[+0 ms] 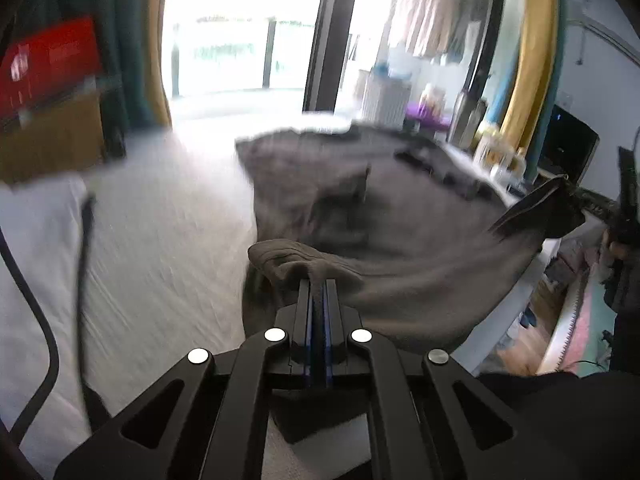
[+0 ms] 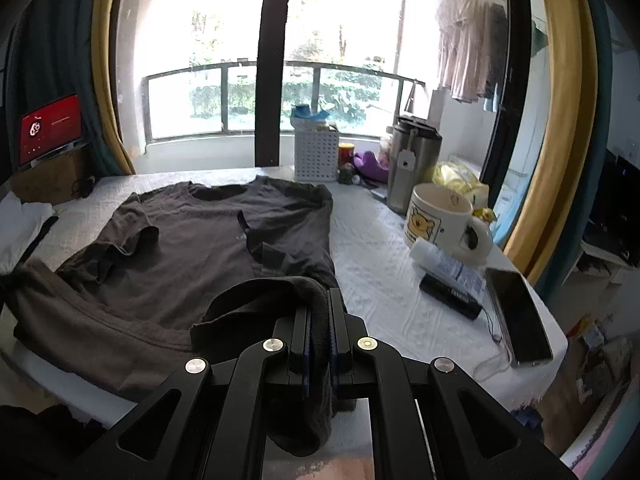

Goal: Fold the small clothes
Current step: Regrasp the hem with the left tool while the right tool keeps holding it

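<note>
Both claws are clamped on the dark grey t-shirt (image 2: 208, 236), which lies spread on the white-covered counter (image 2: 384, 280) with its collar at the far end toward the window and its hem at our end. The left claw (image 1: 318, 280) has its jaws pinched tight on a bunched fold of the hem edge, with cloth bulging over the tips; the left view is motion-blurred, so exactly which part of the hem it holds we can't say. The right claw (image 2: 319, 300) is closed on a thick roll of the same hem at the shirt's right near corner. Key relation: the shirt's long axis runs straight away from both claws, hem near and collar far, so we judge the next fold goes forward along that axis, carrying the hem up toward the collar. The two hands are about equally near the hem; neither reaches the collar without travelling. In the right view the left sleeve is flipped up and crumpled on the body, and will get trapped in the fold unless it is flattened. The mug (image 2: 444, 216), phone (image 2: 520, 316) and steel canister (image 2: 412, 164) sit just beside the shirt's right edge, so keep the right hand's sweep inboard.
</note>
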